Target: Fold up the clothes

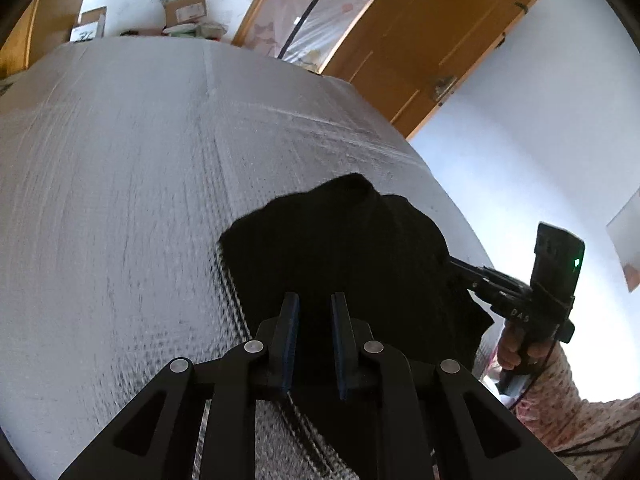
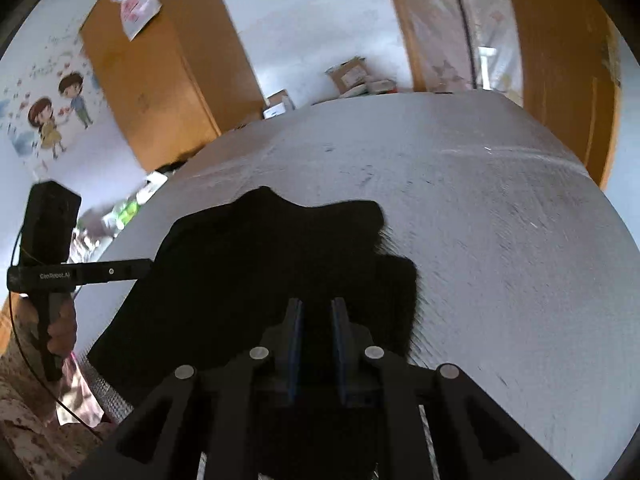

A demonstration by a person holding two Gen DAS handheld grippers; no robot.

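Observation:
A black garment [image 1: 340, 240] lies bunched in a heap on the silvery padded table cover [image 1: 120, 200]. My left gripper [image 1: 315, 310] hangs just over its near edge. The blue pads stand a little apart, and I see only dark cloth behind the gap, nothing pinched. In the right wrist view the same garment [image 2: 260, 272] spreads under my right gripper [image 2: 318, 314], whose pads are likewise slightly apart with nothing pressed between them. Each gripper also shows in the other's view, at the side of the heap: the right gripper [image 1: 452, 265] and the left gripper [image 2: 149, 266].
The table cover [image 2: 480, 220] reaches far beyond the garment. A person's hand and flowered sleeve [image 1: 560, 392] hold the right gripper at the table's edge. A wooden door [image 1: 432, 40] and cardboard boxes [image 1: 186, 10] stand behind the table, and a wooden cabinet [image 2: 152, 80] stands at the left.

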